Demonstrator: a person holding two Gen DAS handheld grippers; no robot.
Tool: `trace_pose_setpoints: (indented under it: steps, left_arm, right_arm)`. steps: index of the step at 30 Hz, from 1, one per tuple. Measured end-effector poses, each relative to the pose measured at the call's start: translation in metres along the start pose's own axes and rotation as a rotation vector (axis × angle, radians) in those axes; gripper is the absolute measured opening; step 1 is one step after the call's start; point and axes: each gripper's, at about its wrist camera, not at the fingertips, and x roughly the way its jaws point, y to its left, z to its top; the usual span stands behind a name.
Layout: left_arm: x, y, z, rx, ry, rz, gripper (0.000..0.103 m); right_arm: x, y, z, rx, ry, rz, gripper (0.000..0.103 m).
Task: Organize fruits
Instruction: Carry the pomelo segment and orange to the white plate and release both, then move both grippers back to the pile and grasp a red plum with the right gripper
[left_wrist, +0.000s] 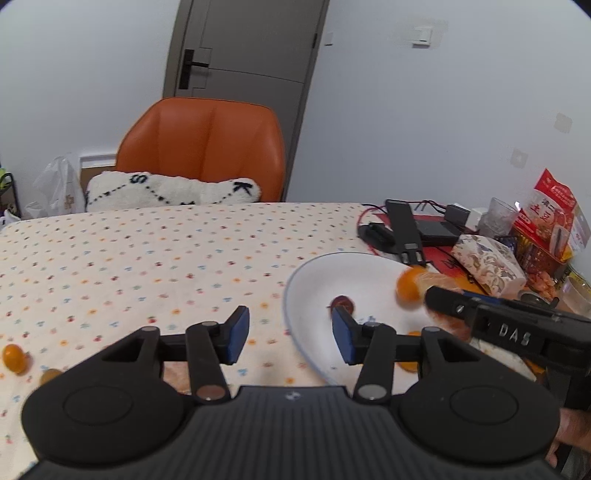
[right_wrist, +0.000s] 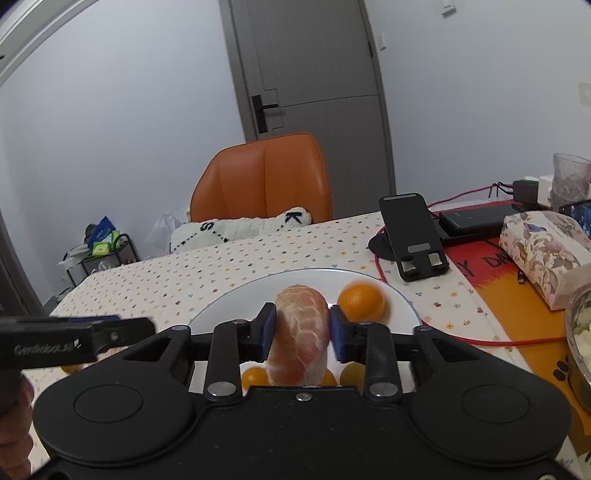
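Note:
My right gripper (right_wrist: 302, 334) is shut on a peeled citrus fruit (right_wrist: 300, 306), pale orange with white pith, held over the white plate (right_wrist: 221, 310). A whole orange (right_wrist: 361, 299) lies on the plate just right of it, and small kumquats (right_wrist: 254, 376) show under the fingers. In the left wrist view my left gripper (left_wrist: 290, 334) stands open and empty over the plate's (left_wrist: 310, 273) left rim. A small dark red fruit (left_wrist: 342, 303) rests on the plate by its right finger. The orange (left_wrist: 408, 288) appears blurred beside the right gripper (left_wrist: 436, 297). Two kumquats (left_wrist: 14, 357) lie on the dotted tablecloth at far left.
A black phone stand (right_wrist: 413, 236), a red cable (right_wrist: 380, 269), a floral tissue box (right_wrist: 543, 251) and a metal bowl (right_wrist: 580, 343) crowd the table's right side. An orange chair (left_wrist: 203, 147) with a white cushion stands behind the table. A snack bag (left_wrist: 550, 210) is at far right.

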Motion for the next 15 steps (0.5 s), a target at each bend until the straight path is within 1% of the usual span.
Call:
trace_pose_setpoints:
  steps: [1,2,3,4,6,7,8,9,11,15]
  left_arm:
    - [-0.003,0.003,0.0,-0.002,-0.003,0.006,0.053]
    - [-0.005,0.006,0.0,-0.003,-0.005,0.014,0.058]
    - [-0.008,0.009,-0.001,-0.005,-0.008,0.023,0.06]
    - [-0.011,0.012,-0.001,-0.007,-0.013,0.032,0.064]
    - [-0.016,0.019,-0.001,-0.017,-0.027,0.046,0.067]
    - [-0.018,0.022,-0.001,-0.024,-0.031,0.051,0.072]
    - [-0.02,0.025,-0.001,-0.031,-0.033,0.059,0.077]
    - [-0.022,0.028,-0.001,-0.034,-0.033,0.069,0.078]
    - [-0.027,0.033,-0.003,-0.034,-0.037,0.085,0.079]
    - [-0.038,0.045,-0.005,-0.05,-0.048,0.11,0.081]
  right_arm:
    - [0.0,0.001,0.0,0.002,-0.002,-0.002,0.038]
    - [-0.001,0.002,0.001,-0.002,-0.001,0.003,0.041]
    - [-0.001,0.004,0.001,-0.008,0.0,0.006,0.047]
    - [-0.002,0.006,0.0,-0.013,-0.002,0.007,0.05]
    - [-0.004,0.012,0.0,-0.024,-0.006,0.007,0.056]
    - [-0.005,0.015,-0.001,-0.027,-0.006,0.011,0.058]
    - [-0.006,0.017,-0.001,-0.027,-0.006,0.014,0.063]
    - [-0.006,0.019,-0.002,-0.027,-0.007,0.015,0.068]
    - [-0.009,0.023,-0.004,-0.033,-0.014,0.017,0.074]
    - [-0.011,0.03,-0.006,-0.026,-0.003,0.042,0.074]
